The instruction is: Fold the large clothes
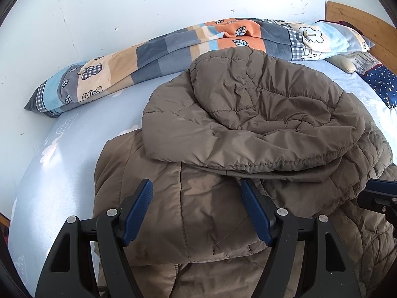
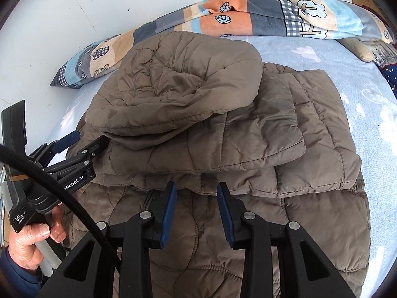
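Note:
A large brown quilted puffer jacket point(image 1: 248, 114) lies partly folded on the bed, its hood turned over the body; it also fills the right wrist view point(image 2: 211, 124). My left gripper point(image 1: 196, 191) is open and empty, hovering over the jacket's near left part. It also shows from the side in the right wrist view point(image 2: 84, 137) at the jacket's left edge. My right gripper point(image 2: 197, 193) is open and empty above the jacket's lower middle, near the folded edge. Its tip shows at the right edge of the left wrist view point(image 1: 379, 188).
The bed has a pale blue sheet point(image 1: 62, 168) with white cloud prints. A rolled patchwork blanket point(image 1: 173, 47) lies along the white wall behind the jacket. Pillows point(image 1: 379, 82) and a wooden headboard point(image 1: 359, 22) are at the right.

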The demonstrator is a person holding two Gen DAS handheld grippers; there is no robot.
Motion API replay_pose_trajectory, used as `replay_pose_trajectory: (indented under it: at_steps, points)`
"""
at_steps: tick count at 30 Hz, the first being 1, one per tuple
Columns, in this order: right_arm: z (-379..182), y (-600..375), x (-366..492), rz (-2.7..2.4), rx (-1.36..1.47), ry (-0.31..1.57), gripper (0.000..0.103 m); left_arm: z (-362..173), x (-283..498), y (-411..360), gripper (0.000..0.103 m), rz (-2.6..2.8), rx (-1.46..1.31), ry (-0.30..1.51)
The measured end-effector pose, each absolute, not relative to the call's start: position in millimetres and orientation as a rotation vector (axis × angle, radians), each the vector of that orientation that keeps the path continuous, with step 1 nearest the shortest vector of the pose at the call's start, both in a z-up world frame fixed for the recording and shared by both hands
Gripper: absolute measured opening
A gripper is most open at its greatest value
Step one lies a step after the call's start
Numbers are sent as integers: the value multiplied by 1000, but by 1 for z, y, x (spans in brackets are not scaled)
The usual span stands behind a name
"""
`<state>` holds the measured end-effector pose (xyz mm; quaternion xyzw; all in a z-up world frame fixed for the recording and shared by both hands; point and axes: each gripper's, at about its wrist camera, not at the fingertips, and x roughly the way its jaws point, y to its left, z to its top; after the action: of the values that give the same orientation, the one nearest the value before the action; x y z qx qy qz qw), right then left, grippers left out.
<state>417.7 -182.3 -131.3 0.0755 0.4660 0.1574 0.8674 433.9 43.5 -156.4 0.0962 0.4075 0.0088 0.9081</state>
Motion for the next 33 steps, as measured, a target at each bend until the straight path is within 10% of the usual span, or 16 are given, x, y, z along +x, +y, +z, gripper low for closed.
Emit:
replay_pose_trajectory:
  at_steps: [33]
  points:
    - [-148,-186,426,264,159,1088,40,-160,439,69,78,77,114,873]
